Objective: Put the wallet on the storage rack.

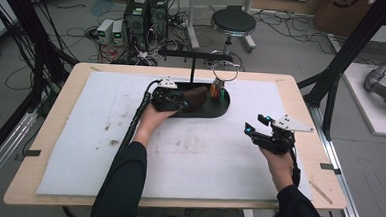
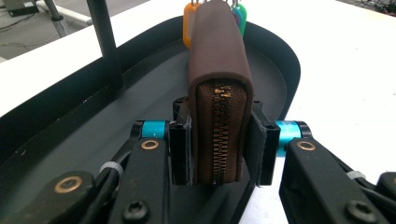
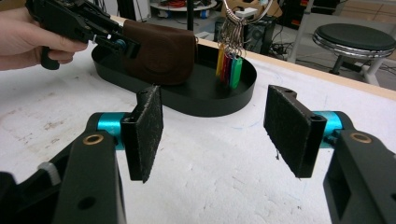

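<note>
A brown zip wallet [image 2: 219, 88] stands on edge inside the black oval tray [image 2: 70, 116], zipper toward the camera. My left gripper [image 2: 219, 147] is shut on the wallet, its pads pressing both flat sides. From above, the left gripper [image 1: 167, 99] sits at the tray's left half with the wallet [image 1: 197, 96] beyond it. A bunch of keys with coloured tags [image 1: 218, 91] hangs from a ring over the tray's right end. My right gripper [image 1: 257, 127] hovers over the white mat to the right, open, with nothing between its pads [image 3: 147, 130].
A black T-shaped stand [image 1: 193, 58] rises from the tray's back and carries the key ring. The white foam mat [image 1: 189, 148] covers the wooden table. Beyond the far edge stand a stool [image 1: 233, 23], computers and cables.
</note>
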Tool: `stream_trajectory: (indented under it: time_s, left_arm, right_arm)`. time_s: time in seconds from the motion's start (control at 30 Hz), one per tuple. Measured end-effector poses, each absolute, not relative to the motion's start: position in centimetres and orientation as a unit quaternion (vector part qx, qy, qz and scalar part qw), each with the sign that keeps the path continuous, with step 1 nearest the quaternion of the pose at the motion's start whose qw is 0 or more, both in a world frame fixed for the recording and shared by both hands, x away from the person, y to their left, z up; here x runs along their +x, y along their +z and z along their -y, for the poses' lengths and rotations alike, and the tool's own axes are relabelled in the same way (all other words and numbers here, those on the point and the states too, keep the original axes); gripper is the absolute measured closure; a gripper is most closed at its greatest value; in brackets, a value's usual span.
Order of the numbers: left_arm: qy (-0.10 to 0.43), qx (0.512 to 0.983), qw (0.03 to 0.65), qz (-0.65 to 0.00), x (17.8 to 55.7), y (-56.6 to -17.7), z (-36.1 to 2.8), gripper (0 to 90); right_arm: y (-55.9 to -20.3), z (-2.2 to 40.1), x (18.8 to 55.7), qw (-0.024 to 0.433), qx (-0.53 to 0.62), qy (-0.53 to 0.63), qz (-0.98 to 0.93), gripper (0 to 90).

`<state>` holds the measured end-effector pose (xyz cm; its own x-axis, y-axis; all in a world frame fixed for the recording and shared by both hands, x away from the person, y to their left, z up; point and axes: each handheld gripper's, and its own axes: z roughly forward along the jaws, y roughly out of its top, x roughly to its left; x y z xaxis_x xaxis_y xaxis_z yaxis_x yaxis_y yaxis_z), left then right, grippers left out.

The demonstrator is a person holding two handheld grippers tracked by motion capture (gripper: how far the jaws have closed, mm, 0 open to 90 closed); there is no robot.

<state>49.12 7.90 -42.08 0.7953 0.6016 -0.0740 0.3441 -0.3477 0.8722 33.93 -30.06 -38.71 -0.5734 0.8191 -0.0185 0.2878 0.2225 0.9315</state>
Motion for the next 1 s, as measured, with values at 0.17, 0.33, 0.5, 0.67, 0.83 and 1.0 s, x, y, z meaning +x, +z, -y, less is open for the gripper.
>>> stream_trajectory:
  time_s: [0.17,0.33,0.5,0.67,0.83,1.0]
  left_arm:
    - [0.134,0.812,0.488,-0.292,49.1,-42.1,-8.0,65.5]
    - [0.137,0.813,0.485,-0.292,49.1,-42.0,-8.0,65.1]
    - [0.142,0.813,0.482,-0.292,49.1,-42.0,-8.0,63.6]
    - [0.152,0.805,0.477,-0.319,49.2,-41.8,-8.4,49.5]
    - [0.178,0.805,0.461,-0.328,49.0,-41.3,-8.7,42.1]
    - [0.21,0.804,0.444,-0.335,48.8,-40.5,-9.2,35.6]
  right_arm:
    - [-38.7,30.0,33.9,0.267,0.376,0.497,-0.735,38.4]
    - [-38.7,30.0,33.9,0.268,0.375,0.496,-0.736,38.4]
    - [-38.7,30.0,33.9,0.268,0.375,0.496,-0.736,38.4]
    - [-38.7,30.0,33.9,0.266,0.375,0.496,-0.736,38.4]
    - [-38.8,29.9,34.0,0.266,0.374,0.496,-0.737,38.4]
    - [-38.7,29.9,33.9,0.269,0.373,0.496,-0.737,38.4]
